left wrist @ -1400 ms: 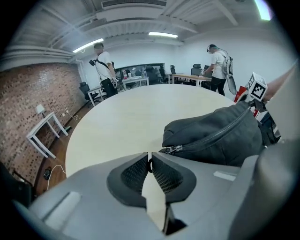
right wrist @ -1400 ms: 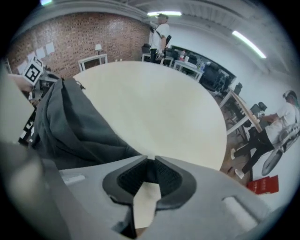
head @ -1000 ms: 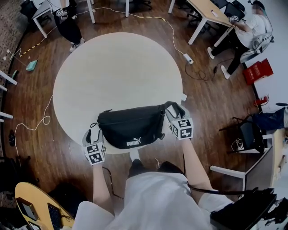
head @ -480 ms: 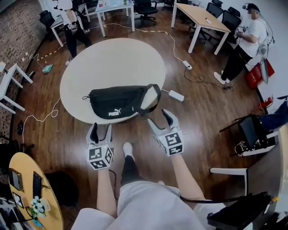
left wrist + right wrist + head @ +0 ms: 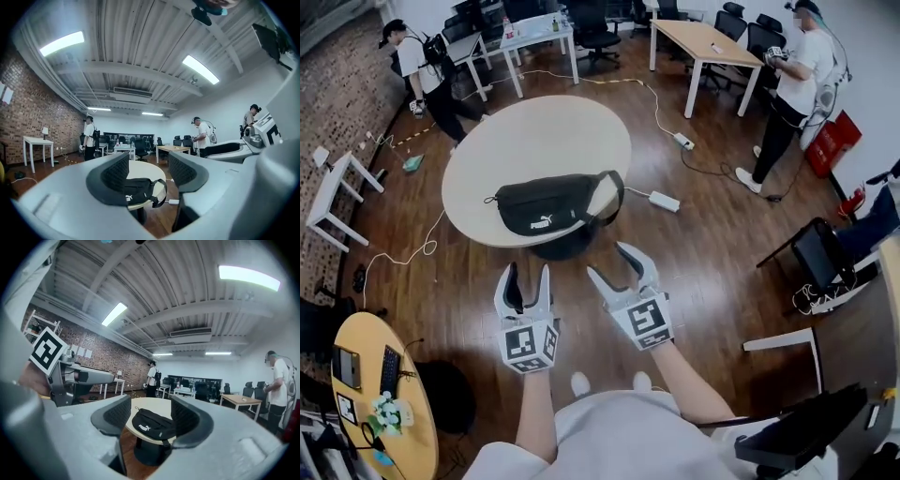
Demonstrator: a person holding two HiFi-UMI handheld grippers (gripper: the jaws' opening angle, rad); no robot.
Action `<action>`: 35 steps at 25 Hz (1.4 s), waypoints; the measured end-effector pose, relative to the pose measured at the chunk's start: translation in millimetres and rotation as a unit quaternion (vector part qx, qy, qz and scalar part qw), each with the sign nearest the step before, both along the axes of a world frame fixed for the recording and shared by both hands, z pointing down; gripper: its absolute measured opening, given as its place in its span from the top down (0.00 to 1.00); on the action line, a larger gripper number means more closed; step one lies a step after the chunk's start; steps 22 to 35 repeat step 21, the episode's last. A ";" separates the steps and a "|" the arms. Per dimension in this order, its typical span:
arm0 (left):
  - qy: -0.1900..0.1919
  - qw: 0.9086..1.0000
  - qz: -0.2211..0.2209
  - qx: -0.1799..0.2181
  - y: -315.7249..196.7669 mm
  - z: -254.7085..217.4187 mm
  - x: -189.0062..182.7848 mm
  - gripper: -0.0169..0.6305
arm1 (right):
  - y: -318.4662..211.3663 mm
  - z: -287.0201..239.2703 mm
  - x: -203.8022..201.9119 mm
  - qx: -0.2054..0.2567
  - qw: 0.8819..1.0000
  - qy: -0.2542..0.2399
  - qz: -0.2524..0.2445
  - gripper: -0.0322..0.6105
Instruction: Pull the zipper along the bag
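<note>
The black fabric waist bag [image 5: 553,203] lay near the edge of the round white bench [image 5: 534,141]. The left claw [image 5: 525,277] and right claw [image 5: 609,262] hung well apart from it, both released and empty, their jaws just narrowing slightly. The zipper's state could not be made out, and no pull was under way.

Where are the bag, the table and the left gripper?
bag [image 5: 548,208], head view, middle of its front.
table [image 5: 534,141], head view, bare top behind the bag.
left gripper [image 5: 525,274], head view, midway between its fingertips.

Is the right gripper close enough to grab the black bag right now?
Probably not yet. The right gripper hangs open over the floor, apart from the black bag on the round table. Nothing stands between them, so a step forward should bring it within reach.
</note>
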State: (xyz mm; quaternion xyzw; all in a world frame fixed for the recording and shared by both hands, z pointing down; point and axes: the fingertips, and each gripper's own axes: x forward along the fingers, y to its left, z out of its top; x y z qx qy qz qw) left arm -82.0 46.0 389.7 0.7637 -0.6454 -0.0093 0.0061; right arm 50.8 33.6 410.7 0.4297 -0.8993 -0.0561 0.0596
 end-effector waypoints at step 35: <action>-0.004 1.000 0.002 0.025 27.0 -24.3 -67.3 0.50 | 20.3 -46.3 -57.0 0.030 0.999 -0.006 0.039 0.56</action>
